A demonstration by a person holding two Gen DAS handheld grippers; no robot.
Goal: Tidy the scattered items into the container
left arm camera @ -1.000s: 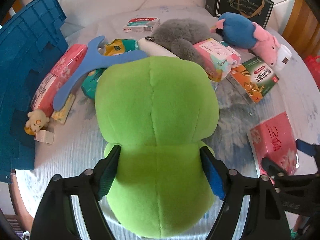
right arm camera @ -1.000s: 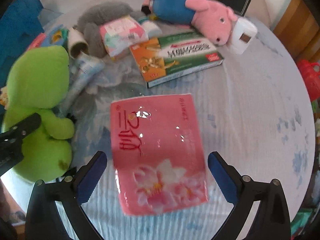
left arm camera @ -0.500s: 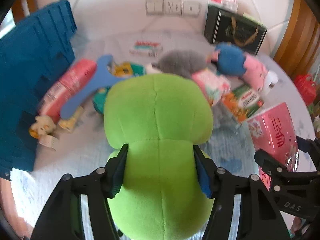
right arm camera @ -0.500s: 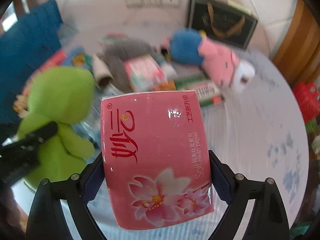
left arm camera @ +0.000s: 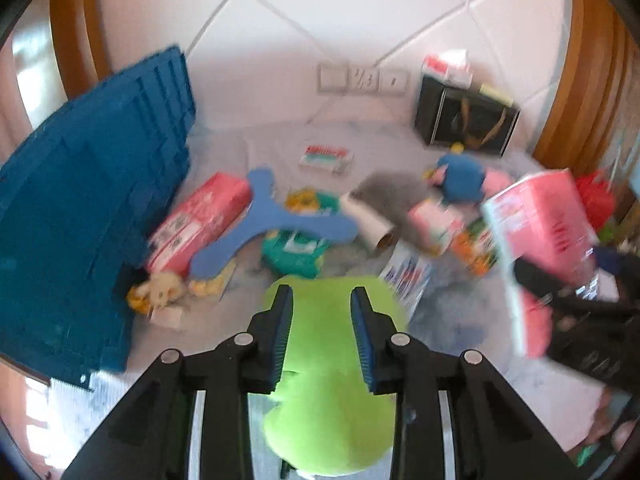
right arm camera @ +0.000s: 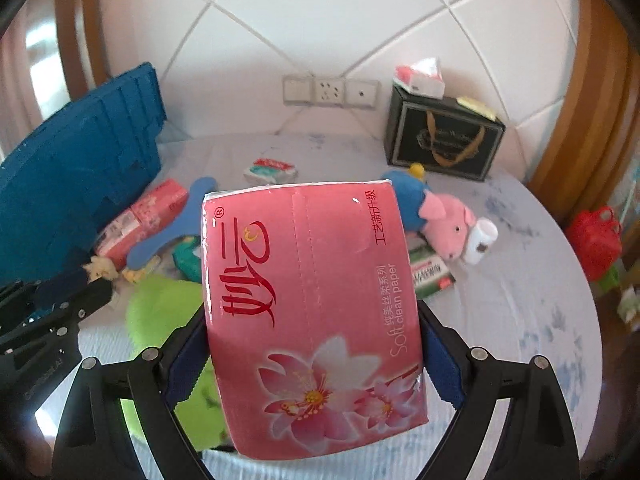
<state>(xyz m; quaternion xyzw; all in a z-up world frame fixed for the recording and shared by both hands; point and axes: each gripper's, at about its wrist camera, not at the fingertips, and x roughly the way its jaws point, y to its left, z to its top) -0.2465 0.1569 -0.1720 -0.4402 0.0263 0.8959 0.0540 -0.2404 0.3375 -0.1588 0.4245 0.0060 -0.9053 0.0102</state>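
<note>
The blue crate (right arm camera: 80, 168) stands at nine o'clock, its inside hidden. The left gripper (left arm camera: 322, 320) jaws pinch the green plush (left arm camera: 332, 400); the right gripper (right arm camera: 314, 364) jaws clamp the pink tissue pack (right arm camera: 312, 312), raised above the surface (right arm camera: 520, 300). Scattered items crowd twelve o'clock: a pig plush (right arm camera: 444, 224), a blue boomerang (left arm camera: 272, 228). A tiled wall (right arm camera: 320, 20) rises behind.
</note>
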